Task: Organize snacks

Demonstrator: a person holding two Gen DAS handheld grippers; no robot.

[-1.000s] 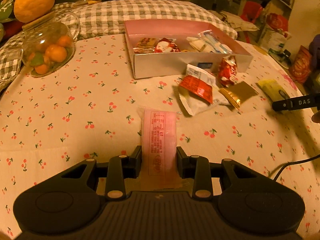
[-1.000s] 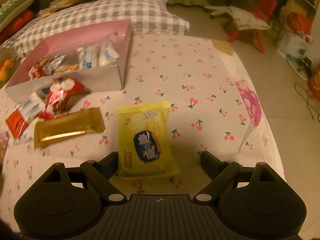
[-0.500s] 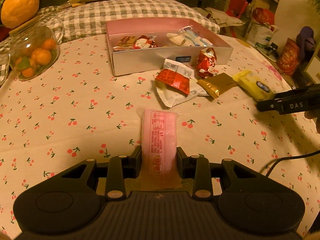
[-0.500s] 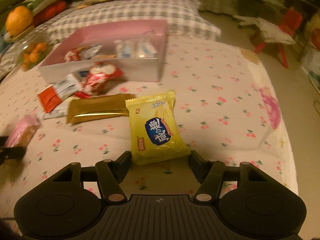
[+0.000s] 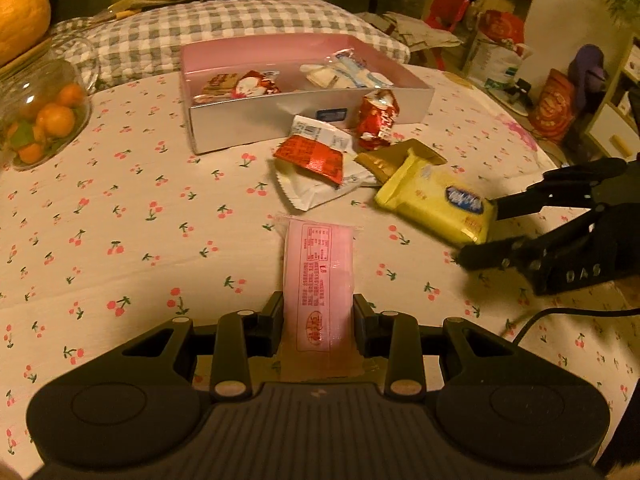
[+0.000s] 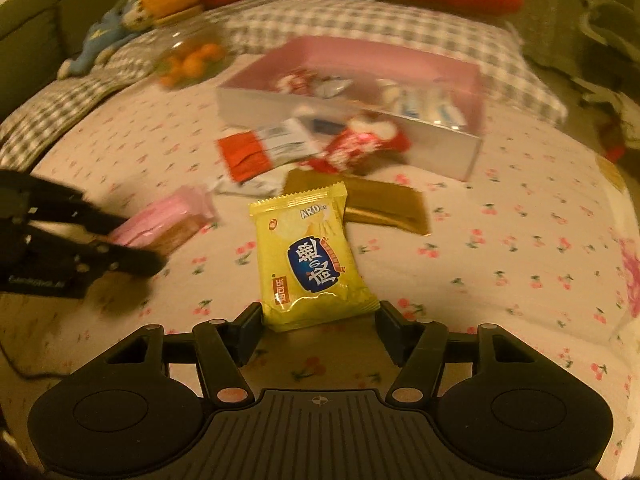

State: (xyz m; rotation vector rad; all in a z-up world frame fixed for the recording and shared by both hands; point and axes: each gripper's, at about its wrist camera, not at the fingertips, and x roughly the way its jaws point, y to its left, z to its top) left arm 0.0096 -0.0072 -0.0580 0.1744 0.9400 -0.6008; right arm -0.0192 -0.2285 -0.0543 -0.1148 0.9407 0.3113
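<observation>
Left wrist view: mounted low behind the left gripper (image 5: 318,312), looking forward and downward across the cherry-print bench (image 5: 120,216) toward the pink box (image 5: 304,92), near side of it, box at middle distance. Right wrist view: mounted behind the right gripper (image 6: 320,320), likewise tilted down, facing the same pink box (image 6: 360,120) from nearer its right corner, blurred. Shared by both: the box, the yellow snack packet (image 5: 436,200) (image 6: 312,256), the pink wafer packet (image 5: 320,280) (image 6: 160,220), the gold packet (image 5: 396,158) (image 6: 384,204), the glass jar of oranges (image 5: 36,116) (image 6: 188,60). Each gripper visible from the opposite camera.
</observation>
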